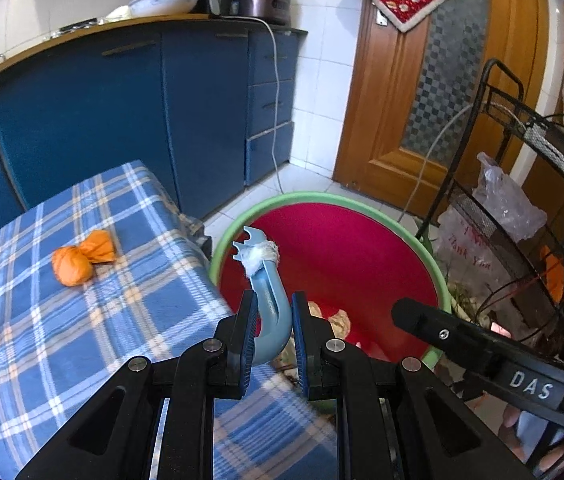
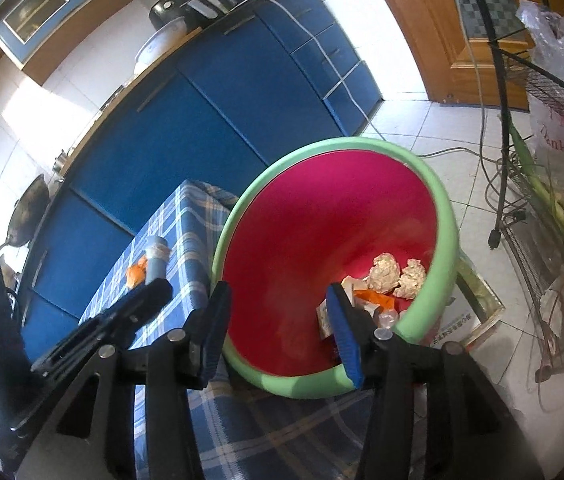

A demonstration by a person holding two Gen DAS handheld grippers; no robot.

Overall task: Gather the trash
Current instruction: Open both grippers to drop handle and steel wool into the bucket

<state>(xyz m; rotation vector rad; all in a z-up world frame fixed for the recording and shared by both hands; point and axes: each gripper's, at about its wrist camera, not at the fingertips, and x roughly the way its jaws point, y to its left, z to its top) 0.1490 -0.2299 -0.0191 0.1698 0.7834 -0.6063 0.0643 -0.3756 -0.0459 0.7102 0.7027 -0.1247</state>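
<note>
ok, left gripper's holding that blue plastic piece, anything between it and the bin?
Nothing visible. The left gripper is shut on the blue plastic piece, held at the green rim of the red bin, whose mouth is open. The open right gripper hovers over the bin's near edge, off the drop path.

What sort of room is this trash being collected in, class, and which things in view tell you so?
Most likely a home kitchen. Blue cabinets run under a wooden countertop carrying an electric cooker and a bowl, and the right wrist view shows a wok further along that counter.
</note>
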